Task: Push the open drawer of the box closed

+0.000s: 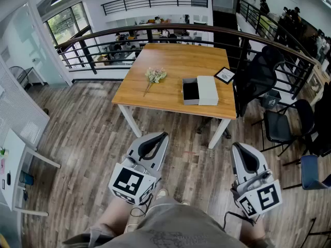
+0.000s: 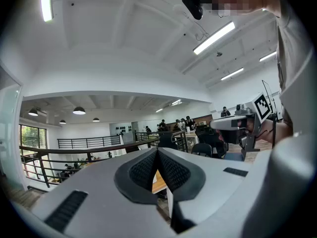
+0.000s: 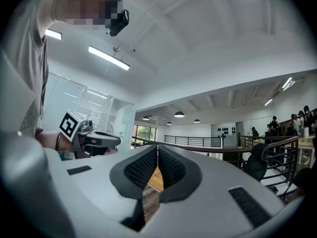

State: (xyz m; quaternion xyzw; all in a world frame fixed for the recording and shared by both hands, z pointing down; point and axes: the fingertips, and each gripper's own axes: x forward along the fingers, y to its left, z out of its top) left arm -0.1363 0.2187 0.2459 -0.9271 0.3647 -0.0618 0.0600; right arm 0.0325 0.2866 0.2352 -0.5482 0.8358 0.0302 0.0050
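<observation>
A grey box [image 1: 207,90] lies on the wooden table [image 1: 170,71], towards its right front. Its drawer [image 1: 190,91] stands pulled out to the left and shows a black inside. My left gripper [image 1: 161,137] is held low near my body, well short of the table, jaws shut with nothing between them. My right gripper [image 1: 239,148] hangs at the same height on the right, jaws shut and empty too. In the left gripper view the left gripper's tips [image 2: 157,151] meet; in the right gripper view the right gripper's tips [image 3: 157,148] meet.
A small bunch of dried flowers [image 1: 154,76] and a framed marker card [image 1: 224,75] also lie on the table. Black chairs [image 1: 258,79] stand at its right side. A curved railing [image 1: 155,32] runs behind it. Wooden floor [image 1: 93,133] separates me from the table.
</observation>
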